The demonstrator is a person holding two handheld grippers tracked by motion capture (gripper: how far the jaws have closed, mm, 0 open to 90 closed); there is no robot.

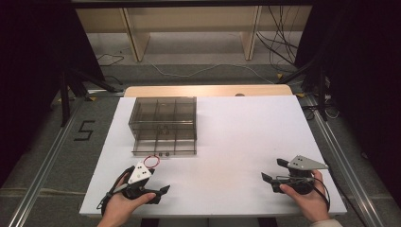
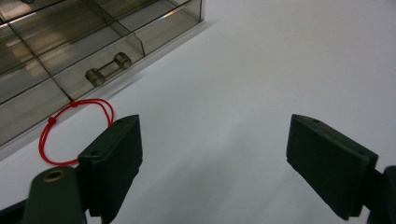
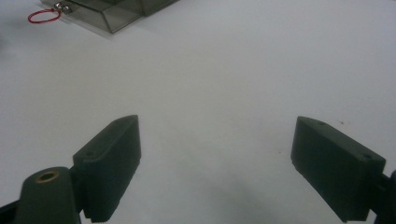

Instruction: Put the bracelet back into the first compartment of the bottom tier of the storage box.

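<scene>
- The flat white rectangular worktop [image 1: 246,142] stretches away ahead of both claws.
- A pale wooden shelf frame [image 1: 189,28] stands far beyond it.
- Grey carpet floor [image 1: 66,142] lies outward of the left claw, marked with a black "5" [image 1: 84,130].
- Loose dark cables [image 1: 279,42] trail beyond.

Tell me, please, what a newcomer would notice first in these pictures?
Probably the red string loop, bright against the white table, lying just in front of the smoky clear organiser box. Next, the left hand-held gripper and right hand-held gripper, both open and empty near the table's front edge.
</scene>
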